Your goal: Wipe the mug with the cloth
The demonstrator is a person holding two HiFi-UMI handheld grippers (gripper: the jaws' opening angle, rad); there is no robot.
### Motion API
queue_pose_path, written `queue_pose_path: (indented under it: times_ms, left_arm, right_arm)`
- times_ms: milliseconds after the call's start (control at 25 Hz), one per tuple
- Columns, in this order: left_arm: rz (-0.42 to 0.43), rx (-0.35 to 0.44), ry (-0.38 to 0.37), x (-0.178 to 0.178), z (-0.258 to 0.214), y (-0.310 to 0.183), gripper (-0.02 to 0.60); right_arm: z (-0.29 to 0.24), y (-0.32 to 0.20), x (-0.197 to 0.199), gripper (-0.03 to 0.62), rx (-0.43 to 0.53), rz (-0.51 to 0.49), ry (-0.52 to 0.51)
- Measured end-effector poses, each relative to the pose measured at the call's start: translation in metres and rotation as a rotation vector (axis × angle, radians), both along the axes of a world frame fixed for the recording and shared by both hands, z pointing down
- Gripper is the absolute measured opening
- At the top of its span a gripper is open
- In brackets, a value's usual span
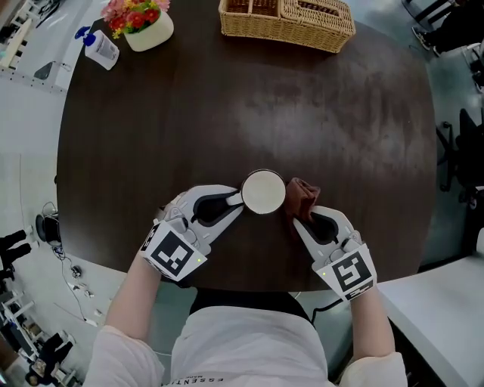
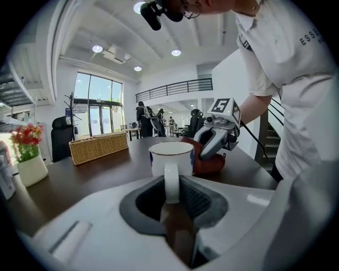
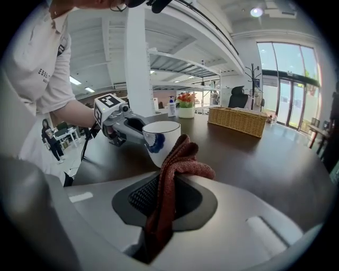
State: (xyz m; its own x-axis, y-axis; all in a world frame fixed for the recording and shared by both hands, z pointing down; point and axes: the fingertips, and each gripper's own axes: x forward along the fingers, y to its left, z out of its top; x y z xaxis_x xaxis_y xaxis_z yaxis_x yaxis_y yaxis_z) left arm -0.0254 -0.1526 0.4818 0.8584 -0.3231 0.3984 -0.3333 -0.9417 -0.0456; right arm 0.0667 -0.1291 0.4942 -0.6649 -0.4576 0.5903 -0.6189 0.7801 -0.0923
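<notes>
1. rust-red cloth (image 3: 177,169) is pinched in the closed jaws of your right gripper (image 1: 304,219), its bunched end against the mug (image 1: 263,192).
2. your left gripper (image 1: 231,202) is clamped on the white handle (image 2: 171,182) alone; the mug is upright near the front edge of the dark table (image 1: 227,113).
3. risk: pushing the cloth sideways may twist the mug about that narrow handle grip, tipping or sliding it.

Your mug (image 1: 263,192) white, blue mark; your cloth (image 1: 302,198) rust-red; tabletop (image 1: 227,106) dark brown; basket (image 1: 287,19) tan wicker; flowers (image 1: 132,13) red, pink.
</notes>
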Motion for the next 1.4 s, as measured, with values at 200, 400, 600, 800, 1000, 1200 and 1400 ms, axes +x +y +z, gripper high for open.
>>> queue_pose_path:
  times_ms: [200, 400, 600, 800, 1000, 1200, 1400]
  left_arm:
    - [-0.014, 0.004, 0.024, 0.002, -0.005, 0.003, 0.067]
    - [-0.016, 0.001, 0.093, 0.003, -0.017, 0.002, 0.066]
    - [-0.035, -0.040, 0.200, 0.008, -0.052, -0.003, 0.066]
    - [0.016, 0.028, 0.192, 0.017, -0.100, -0.008, 0.066]
    - [0.037, 0.049, 0.205, 0.026, -0.132, -0.011, 0.066]
    - [-0.080, -0.096, 0.296, 0.017, -0.137, -0.020, 0.066]
    - [-0.050, -0.074, 0.287, 0.014, -0.138, -0.019, 0.066]
  right_arm:
    - [0.002, -0.005, 0.014, 0.083, -0.021, 0.081, 0.013]
    - [0.003, -0.009, 0.027, 0.083, -0.036, 0.141, 0.020]
    - [-0.004, -0.015, 0.031, 0.083, -0.043, 0.192, -0.016]
    - [-0.027, -0.032, 0.020, 0.083, -0.009, 0.209, -0.091]
    - [-0.053, -0.054, -0.004, 0.083, 0.032, 0.216, -0.244]
    - [-0.070, -0.063, -0.025, 0.083, 0.106, 0.186, -0.313]
    - [-0.070, -0.058, -0.041, 0.082, 0.103, 0.111, -0.343]
